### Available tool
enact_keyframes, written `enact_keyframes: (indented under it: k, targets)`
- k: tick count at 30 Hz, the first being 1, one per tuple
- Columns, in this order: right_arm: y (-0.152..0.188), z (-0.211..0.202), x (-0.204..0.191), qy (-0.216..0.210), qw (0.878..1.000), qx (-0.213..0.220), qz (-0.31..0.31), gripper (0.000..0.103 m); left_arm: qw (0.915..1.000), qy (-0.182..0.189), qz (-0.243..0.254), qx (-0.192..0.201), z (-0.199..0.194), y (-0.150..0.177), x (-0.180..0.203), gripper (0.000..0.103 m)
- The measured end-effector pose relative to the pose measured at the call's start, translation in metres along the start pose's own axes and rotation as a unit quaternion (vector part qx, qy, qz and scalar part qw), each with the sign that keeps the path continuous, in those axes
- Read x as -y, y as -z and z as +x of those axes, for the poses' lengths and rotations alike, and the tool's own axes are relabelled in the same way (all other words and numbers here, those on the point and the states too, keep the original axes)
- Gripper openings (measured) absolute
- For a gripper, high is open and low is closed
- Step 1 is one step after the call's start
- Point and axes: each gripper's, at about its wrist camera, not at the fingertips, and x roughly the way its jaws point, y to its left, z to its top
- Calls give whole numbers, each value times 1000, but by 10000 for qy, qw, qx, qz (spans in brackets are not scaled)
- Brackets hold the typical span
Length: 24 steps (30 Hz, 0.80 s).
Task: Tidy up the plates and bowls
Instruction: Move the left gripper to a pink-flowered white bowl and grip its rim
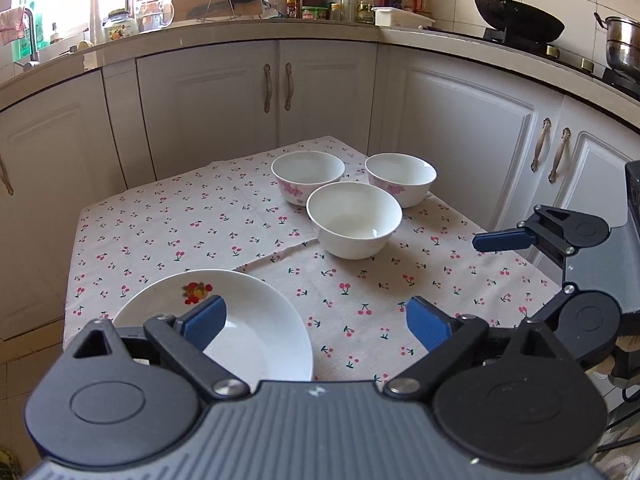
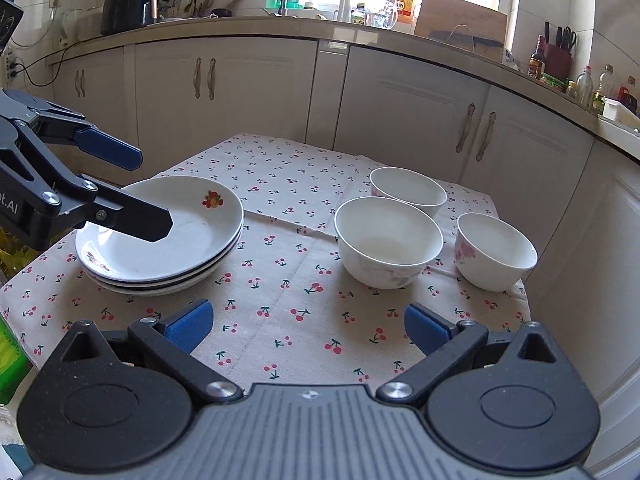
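Note:
A stack of three white plates (image 2: pixel 192 236) sits at the table's left; its top plate (image 1: pixel 256 332) has a fruit print. Three white bowls stand apart on the right: a near one (image 1: pixel 354 222) (image 2: pixel 388 240), and two with pink flowers (image 1: pixel 308 174) (image 1: pixel 400 176), which show in the right wrist view too (image 2: pixel 408 190) (image 2: pixel 496 250). My left gripper (image 1: pixel 316 322) is open, hovering over the top plate's right edge; it also shows in the right wrist view (image 2: pixel 148 188). My right gripper (image 2: pixel 308 326) is open and empty above the table's front; its blue fingers (image 1: pixel 500 240) show in the left wrist view.
The small table has a cherry-print cloth (image 2: pixel 288 280). White kitchen cabinets (image 1: pixel 276 92) wrap around behind it, close to the table's far and right sides. The counter holds bottles (image 1: pixel 352 4), a wok (image 1: pixel 520 14) and a steel pot (image 1: pixel 624 46).

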Motion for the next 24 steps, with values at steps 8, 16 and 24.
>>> enact_keyframes:
  k: [8,16,24]
  targets:
    - [5,5,23,67,9999,72,75,103,9997,-110,160,-125,23,-25,20,97]
    - [3,26,45,168,9996,18,216,103,9990,-180,282,-283,58,-54,20,101]
    - [-1,54,61,363,9991,-23,219,103,9979,-149,536,-318,99,-76,19,102]
